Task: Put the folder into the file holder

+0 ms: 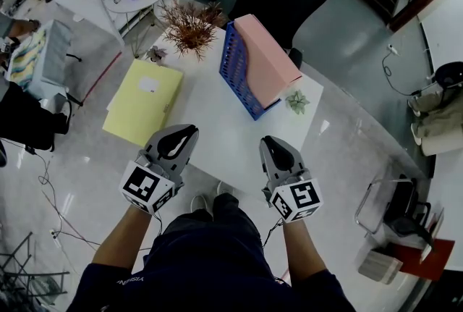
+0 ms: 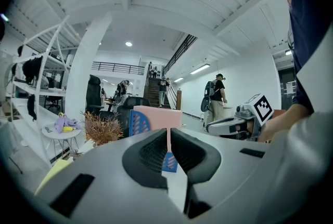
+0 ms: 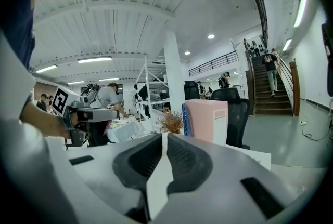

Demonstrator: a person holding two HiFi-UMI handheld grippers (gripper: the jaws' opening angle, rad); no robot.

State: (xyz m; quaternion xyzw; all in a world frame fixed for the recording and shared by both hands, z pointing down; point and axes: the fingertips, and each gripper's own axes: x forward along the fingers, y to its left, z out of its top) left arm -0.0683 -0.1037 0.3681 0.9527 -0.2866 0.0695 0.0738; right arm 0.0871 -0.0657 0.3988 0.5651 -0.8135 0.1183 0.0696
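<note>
Left of the blue file holder (image 1: 237,68), on the white table (image 1: 210,133), a yellow folder (image 1: 143,100) lies flat, seen fully only in the head view. A pink folder (image 1: 264,57) stands inside the holder. Nearer the person than the holder, the left gripper (image 1: 182,135) and right gripper (image 1: 273,145) hover. Each gripper's own view shows its jaws clenched together, empty.

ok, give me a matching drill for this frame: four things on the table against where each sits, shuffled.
Things:
1 yellow folder
2 pink folder
3 dried plant
4 small green plant

Places:
A standing in the blue file holder
B lying flat on the white table, left side
C on the table, right of the holder
D at the far edge, left of the holder

Pairs: 1-B, 2-A, 3-D, 4-C
</note>
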